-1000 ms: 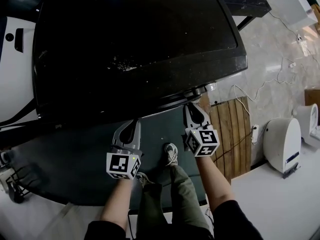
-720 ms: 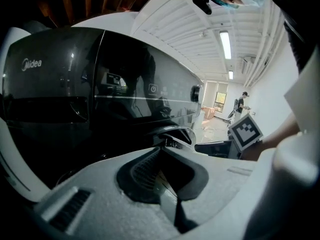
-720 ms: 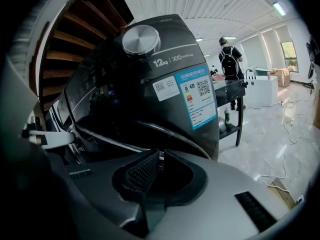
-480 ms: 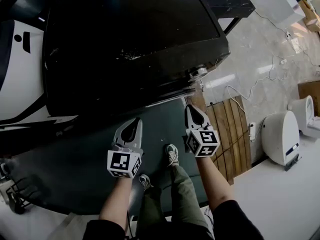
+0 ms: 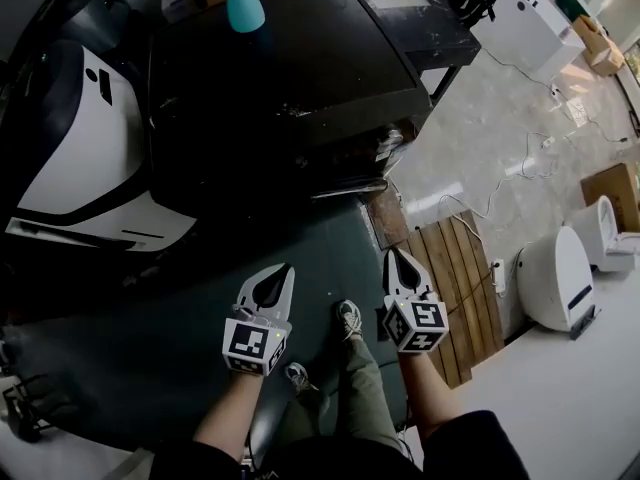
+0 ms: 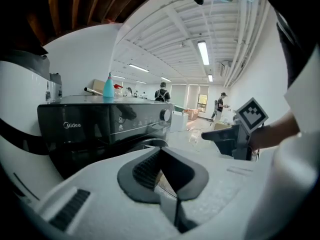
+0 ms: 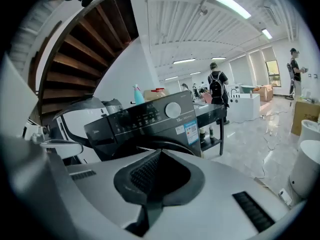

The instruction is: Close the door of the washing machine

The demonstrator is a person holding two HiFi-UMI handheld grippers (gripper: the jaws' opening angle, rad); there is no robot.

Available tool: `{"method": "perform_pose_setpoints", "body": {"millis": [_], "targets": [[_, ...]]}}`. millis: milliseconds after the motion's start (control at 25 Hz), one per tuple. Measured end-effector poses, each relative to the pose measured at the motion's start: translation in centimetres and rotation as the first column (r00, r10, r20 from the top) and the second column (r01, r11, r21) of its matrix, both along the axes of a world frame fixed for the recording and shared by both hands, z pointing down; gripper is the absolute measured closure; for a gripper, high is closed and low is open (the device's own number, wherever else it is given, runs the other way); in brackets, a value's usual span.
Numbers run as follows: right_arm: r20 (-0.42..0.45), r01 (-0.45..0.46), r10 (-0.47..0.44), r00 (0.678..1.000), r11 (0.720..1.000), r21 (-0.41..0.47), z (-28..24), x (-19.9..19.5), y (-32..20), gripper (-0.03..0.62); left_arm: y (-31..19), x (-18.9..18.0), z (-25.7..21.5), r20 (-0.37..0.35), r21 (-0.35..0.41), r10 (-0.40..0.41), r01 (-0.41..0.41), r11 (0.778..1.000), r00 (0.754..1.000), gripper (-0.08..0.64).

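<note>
As the moment was logged, the left tongs (image 5: 282,270) were seen fully closed, jaws pressed together with nothing between them in the left gripper view. The right tongs (image 5: 397,258) had just been closing and were also shut, with nothing caught between the jaws. Both tongs were held side by side in the person's hands over a dark floor mat (image 5: 170,338), well apart from the washing machine (image 5: 290,68) and touching nothing. The person's shoe (image 5: 347,316) was seen between the two tongs on the mat.

The washing machine, a dark front-loader, was placed ahead of the tongs at the far edge of the mat. Its round door (image 7: 165,145) was seen under the control panel and appeared to lie flush against the front, though the lower part was hidden behind the tongs. A control knob (image 7: 173,109) and a blue label (image 7: 190,132) were noted on the panel. A teal bottle (image 5: 243,6) was stood upright on the machine's top, near the back edge.

A white appliance (image 5: 75,158) was placed just beside the machine on the left. A wooden slatted board (image 5: 450,288) was laid on the floor beside the mat on the right, with a white rounded unit (image 5: 555,278) further right. A person with a backpack (image 7: 216,90) was seen in the background.
</note>
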State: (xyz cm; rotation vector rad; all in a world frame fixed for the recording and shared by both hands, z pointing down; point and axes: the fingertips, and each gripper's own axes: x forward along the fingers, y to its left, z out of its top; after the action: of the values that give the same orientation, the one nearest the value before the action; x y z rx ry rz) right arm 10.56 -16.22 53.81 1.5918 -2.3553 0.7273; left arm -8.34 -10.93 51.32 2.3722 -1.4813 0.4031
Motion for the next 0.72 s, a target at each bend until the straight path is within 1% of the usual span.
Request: {"method": "perform_pose_setpoints", "body": {"millis": [80, 240, 400, 520, 720], "targets": [[0.002, -0.001, 0.001, 1.0, 1.0, 0.021, -1.9, -0.1, 2.4, 0.592, 2.1, -0.2, -1.2, -0.007, 0.012, 0.013, -0.013, 1.0, 1.0, 0.549], [0.036, -0.038, 0.036, 0.999, 0.998, 0.057, -5.7, 0.0, 6.4, 0.592, 6.1, -0.1, -3.7, 0.007, 0.035, 0.055, -0.055, 0.998, 0.998, 0.549], [0.046, -0.051, 0.046, 0.998, 0.994, 0.101, -8.7, -0.1, 10.0, 0.592, 9.3, 0.0, -6.0, 0.003, 0.068, 0.088, -0.088, 0.994, 0.996, 0.549], [0.034, -0.033, 0.029, 0.999, 0.992, 0.124, -9.9, -0.2, 13.0, 0.592, 11.8, -0.1, -7.2, 0.004, 0.092, 0.098, -0.098, 0.991, 0.995, 0.549], [0.01, 0.003, -0.004, 1.0, 0.991, 0.132, -11.7, -1.3, 18.1, 0.592, 16.1, -0.5, -8.6, 0.009, 0.102, 0.125, -0.125, 0.987, 0.992, 0.549]]}}
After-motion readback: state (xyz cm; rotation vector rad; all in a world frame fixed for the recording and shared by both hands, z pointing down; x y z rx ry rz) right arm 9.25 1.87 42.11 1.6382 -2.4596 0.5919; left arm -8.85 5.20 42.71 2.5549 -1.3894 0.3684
